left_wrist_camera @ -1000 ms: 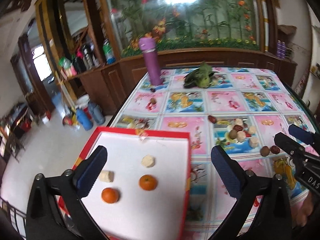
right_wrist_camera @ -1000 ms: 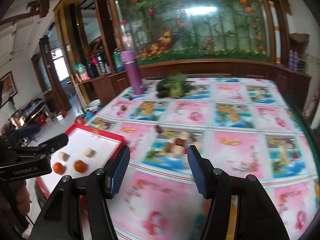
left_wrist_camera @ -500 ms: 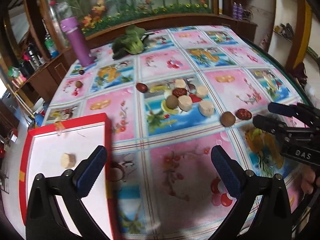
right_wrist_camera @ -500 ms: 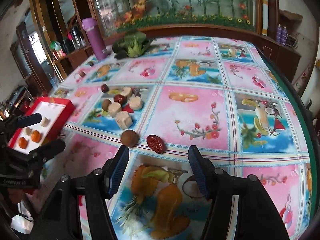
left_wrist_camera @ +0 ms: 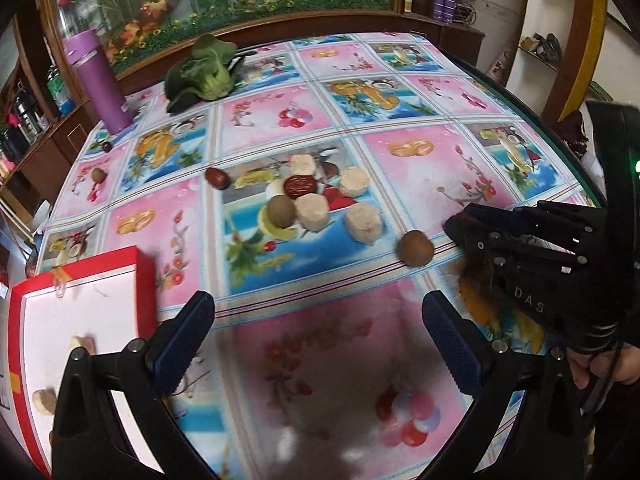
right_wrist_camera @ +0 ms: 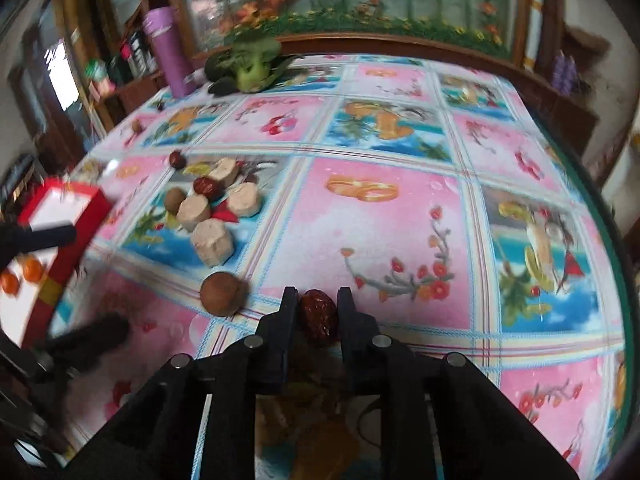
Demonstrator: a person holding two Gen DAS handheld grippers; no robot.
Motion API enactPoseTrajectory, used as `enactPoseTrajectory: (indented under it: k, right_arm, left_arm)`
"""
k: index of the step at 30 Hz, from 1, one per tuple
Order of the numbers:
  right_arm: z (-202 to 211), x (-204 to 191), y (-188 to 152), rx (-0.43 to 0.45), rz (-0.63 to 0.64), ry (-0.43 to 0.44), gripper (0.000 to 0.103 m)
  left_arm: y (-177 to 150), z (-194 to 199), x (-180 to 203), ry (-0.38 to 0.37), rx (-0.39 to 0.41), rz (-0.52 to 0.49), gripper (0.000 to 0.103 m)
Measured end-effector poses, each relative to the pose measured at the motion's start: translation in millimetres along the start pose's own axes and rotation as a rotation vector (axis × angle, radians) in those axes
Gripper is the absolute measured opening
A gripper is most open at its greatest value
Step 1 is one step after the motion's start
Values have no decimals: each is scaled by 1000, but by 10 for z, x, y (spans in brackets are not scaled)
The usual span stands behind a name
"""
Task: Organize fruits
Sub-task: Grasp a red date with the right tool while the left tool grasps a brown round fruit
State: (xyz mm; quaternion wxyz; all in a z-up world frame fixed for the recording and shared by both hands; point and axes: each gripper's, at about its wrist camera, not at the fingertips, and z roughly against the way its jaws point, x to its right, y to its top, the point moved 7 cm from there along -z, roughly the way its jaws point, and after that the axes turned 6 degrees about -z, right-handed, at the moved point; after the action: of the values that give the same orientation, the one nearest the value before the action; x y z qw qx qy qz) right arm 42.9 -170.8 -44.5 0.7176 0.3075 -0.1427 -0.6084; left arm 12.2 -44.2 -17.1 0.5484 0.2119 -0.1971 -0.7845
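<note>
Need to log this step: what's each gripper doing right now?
Left gripper: open, holding nothing.
Right gripper: closed on the red date.

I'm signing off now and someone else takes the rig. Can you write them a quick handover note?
Right hand-held gripper: shut on a red date, still at table level.
Left hand-held gripper: open, empty, above the table near the red tray.
Done: two oranges and two pale chunks lie in the tray.
Left: carry the date over, then the brown fruit beside it and the pile mid-table.
</note>
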Motion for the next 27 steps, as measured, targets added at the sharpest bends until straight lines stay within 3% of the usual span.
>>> enactPoseTrajectory:
  k: [4, 6, 11, 19, 24, 27]
  right_arm:
    - [40, 208, 63, 7, -119, 16, 18]
    - [90, 301, 95, 23, -170, 24, 18]
    - [121, 337, 99, 18, -213, 53, 18]
    - [83, 326, 115, 9, -218, 68, 18]
    - [51, 338, 109, 0, -222, 61, 18]
    - [75, 318, 124, 17, -216, 67, 18]
  left_arm:
    - [95, -155, 229, -19, -25, -28, 97]
    - [128, -236, 304, -37, -48, -26, 75]
    - [217, -439, 340, -74, -87, 50, 56]
    - [342, -501, 441, -85, -58, 52, 52]
    - [332, -482, 391, -70, -33, 50, 27]
    - [307, -459, 331, -100, -25, 81, 27]
